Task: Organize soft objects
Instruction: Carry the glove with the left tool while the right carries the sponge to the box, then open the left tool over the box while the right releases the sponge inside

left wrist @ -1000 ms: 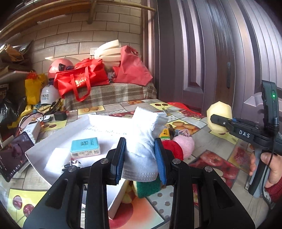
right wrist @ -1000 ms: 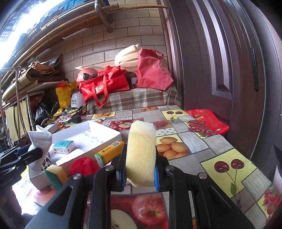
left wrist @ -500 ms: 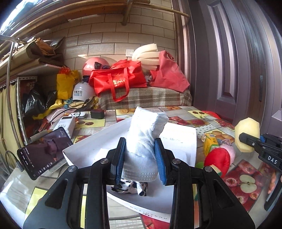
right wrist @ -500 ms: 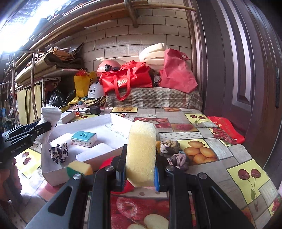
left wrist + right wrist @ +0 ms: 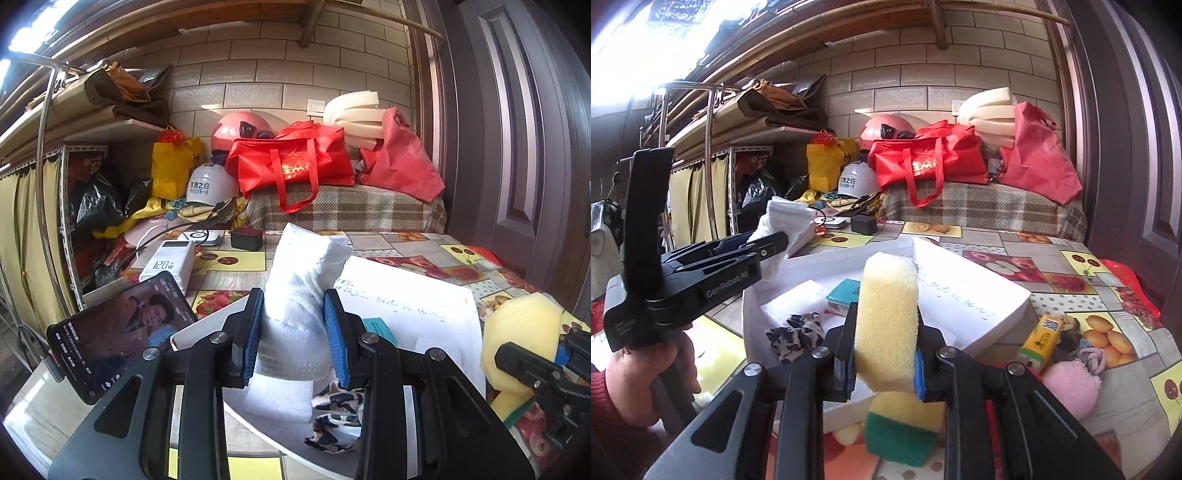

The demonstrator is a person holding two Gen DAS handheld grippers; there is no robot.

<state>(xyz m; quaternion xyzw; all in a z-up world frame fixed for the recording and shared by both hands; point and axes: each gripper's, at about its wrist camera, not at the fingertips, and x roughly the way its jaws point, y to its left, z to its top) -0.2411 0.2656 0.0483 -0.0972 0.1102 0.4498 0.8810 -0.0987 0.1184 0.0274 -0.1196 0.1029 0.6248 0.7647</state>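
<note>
The left gripper [image 5: 293,332] is clamped on a rolled white terry cloth [image 5: 299,291], its 2 blue pads squeezing the roll at the waist, and the right gripper [image 5: 886,354] is clamped on a yellow oblong foam sponge [image 5: 888,317] held upright between its pads. Both loads hang over the near part of the shallow white cardboard box [image 5: 964,295], which lies open on the fruit-print tablecloth [image 5: 1071,269].

The step in hand looks like dropping both pieces into that box. To do it well, I would carry each load past the rim and over bare floor before letting go, since the near corner already holds a white foam block [image 5: 798,299], a black-and-white patterned fabric scrunchie [image 5: 796,334] and a small teal packet [image 5: 844,291]. The cloth is bulkier and may unroll once freed, so it wants the wider free area toward the far wall.

Outside the box, a yellow-and-green scouring sponge [image 5: 901,428] sits just below the right gripper, with a pink fluffy pom-pom [image 5: 1071,384] to its right. These 2 seem left to collect.
</note>
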